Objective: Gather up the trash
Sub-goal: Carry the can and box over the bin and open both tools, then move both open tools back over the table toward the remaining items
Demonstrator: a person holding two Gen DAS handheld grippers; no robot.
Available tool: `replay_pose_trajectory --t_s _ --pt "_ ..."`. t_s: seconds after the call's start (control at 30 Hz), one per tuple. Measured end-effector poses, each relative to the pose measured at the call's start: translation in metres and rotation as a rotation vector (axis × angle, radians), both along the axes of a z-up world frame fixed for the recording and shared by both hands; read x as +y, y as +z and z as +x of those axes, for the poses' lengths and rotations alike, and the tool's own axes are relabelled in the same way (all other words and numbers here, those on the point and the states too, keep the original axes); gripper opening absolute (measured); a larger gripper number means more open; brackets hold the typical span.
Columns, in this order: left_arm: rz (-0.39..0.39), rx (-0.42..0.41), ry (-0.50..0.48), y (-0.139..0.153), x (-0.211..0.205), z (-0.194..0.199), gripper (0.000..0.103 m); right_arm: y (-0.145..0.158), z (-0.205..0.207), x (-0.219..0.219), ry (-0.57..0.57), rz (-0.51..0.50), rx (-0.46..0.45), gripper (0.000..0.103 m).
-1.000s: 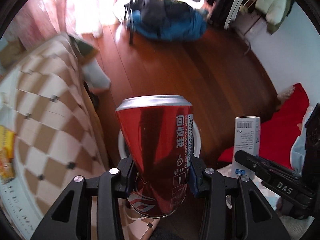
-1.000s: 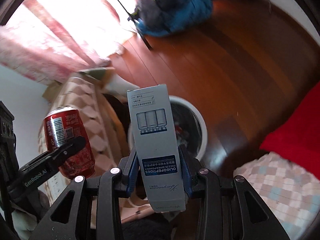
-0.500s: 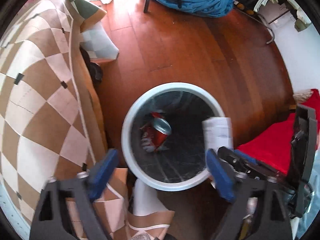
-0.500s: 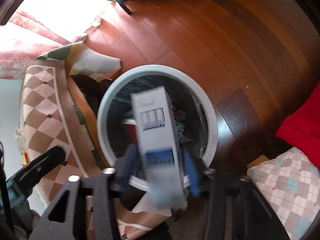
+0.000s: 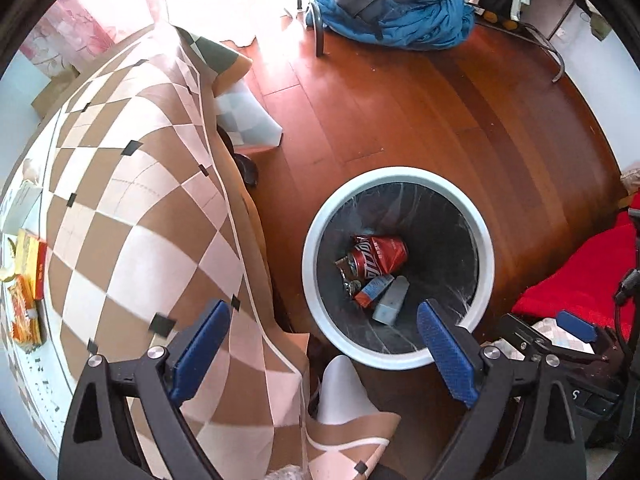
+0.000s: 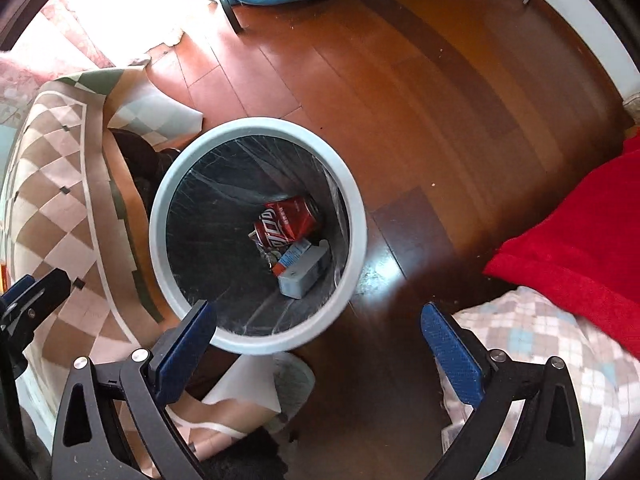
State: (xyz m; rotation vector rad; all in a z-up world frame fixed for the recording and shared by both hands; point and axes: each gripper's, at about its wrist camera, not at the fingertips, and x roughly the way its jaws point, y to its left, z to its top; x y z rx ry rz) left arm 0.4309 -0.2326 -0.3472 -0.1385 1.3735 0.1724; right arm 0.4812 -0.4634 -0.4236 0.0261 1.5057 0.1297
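Observation:
A round bin with a pale rim (image 5: 312,236) (image 6: 158,216) and a black liner stands on the wooden floor. At its bottom lies a red soda can (image 5: 378,254) (image 6: 286,220) on its side, and beside it a grey-white carton (image 5: 391,300) (image 6: 306,270) and a smaller orange and blue packet (image 5: 372,290) (image 6: 290,258). My left gripper (image 5: 324,340) hovers open above the bin's near rim, nothing between its blue pads. My right gripper (image 6: 320,340) is open too, just right of the bin's near edge, empty.
A table under a brown checked cloth (image 5: 132,208) (image 6: 52,200) borders the bin on the left, with snack packets (image 5: 26,280) on it. A red blanket (image 6: 580,240) and a checked cushion (image 6: 532,340) lie right. A blue jacket heap (image 5: 396,12) on a chair sits far back.
Both grippers swung down over the bin and opened. The red can dropped from the left one first, then the carton from the right; both now lie at the bin's bottom.

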Motion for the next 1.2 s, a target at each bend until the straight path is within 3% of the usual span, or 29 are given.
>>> replay_pose_trajectory --t_s 0.27,0.8,0.93,1.03,1.2 --pt "0.003 -0.054 -0.002 0.032 -0.006 -0.018 0.096 0.041 -0.022 0.0 0.006 0.002 -0.054 0.103" --pt "0.001 -0.232 -0.003 0.135 -0.001 -0.079 0.096 0.178 -0.08 0.001 -0.006 0.058 -0.248 0.103" --pt "0.073 -0.259 0.044 0.165 0.016 -0.094 0.096 0.218 -0.094 0.009 -0.02 0.12 -0.311 0.103" --pt "0.073 -0.29 0.089 0.182 0.042 -0.104 0.096 0.242 -0.101 0.026 -0.006 0.168 -0.342 0.103" --pt "0.097 -0.319 0.223 0.191 0.11 -0.134 0.096 0.261 -0.109 0.088 0.085 0.238 -0.349 0.103"
